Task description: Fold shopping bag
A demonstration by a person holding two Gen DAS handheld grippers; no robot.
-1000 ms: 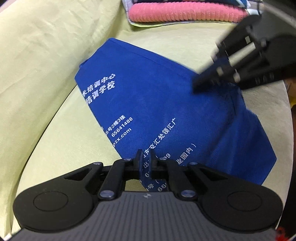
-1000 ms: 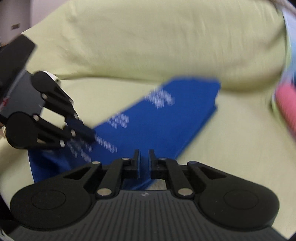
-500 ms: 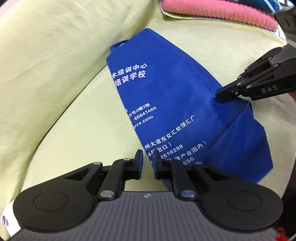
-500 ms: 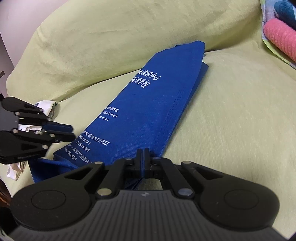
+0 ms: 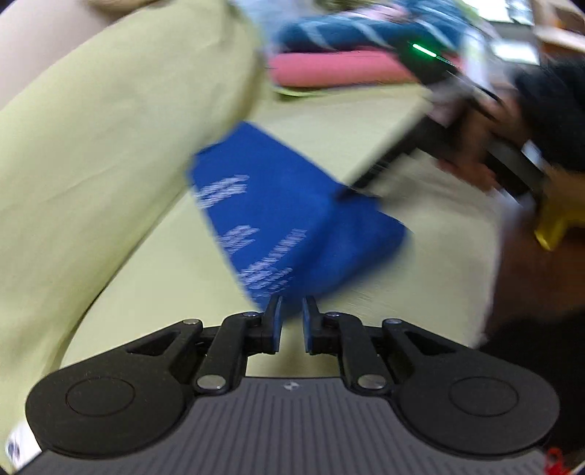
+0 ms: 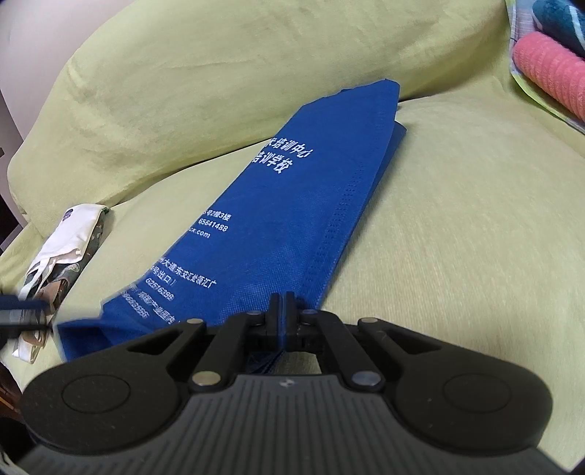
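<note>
The blue shopping bag (image 6: pixel 292 204), printed with white lettering, lies folded into a long strip on the green sofa seat (image 6: pixel 457 237). My right gripper (image 6: pixel 282 310) is shut on the bag's near edge, with blue cloth pinched between its pads. The blurred left wrist view shows the bag (image 5: pixel 278 212) ahead and the right gripper (image 5: pixel 347 192) pinching its right side, with a person's hand (image 5: pixel 471 160) behind it. My left gripper (image 5: pixel 292 318) stands slightly open just short of the bag's near corner, with nothing between its fingers. It shows as a dark blur (image 6: pixel 22 314) at the right wrist view's left edge.
A green back cushion (image 6: pixel 219 73) rises behind the bag. A white patterned cloth bag (image 6: pixel 62 252) lies at the seat's left end. A pink roll (image 6: pixel 548 80) and striped blue cloth (image 5: pixel 365 29) lie at the far right. The seat's front edge runs close to both grippers.
My left gripper has let go of the bag's near corner, opened a little and pulled back from it. My right gripper has closed on the bag's edge and stays there.
</note>
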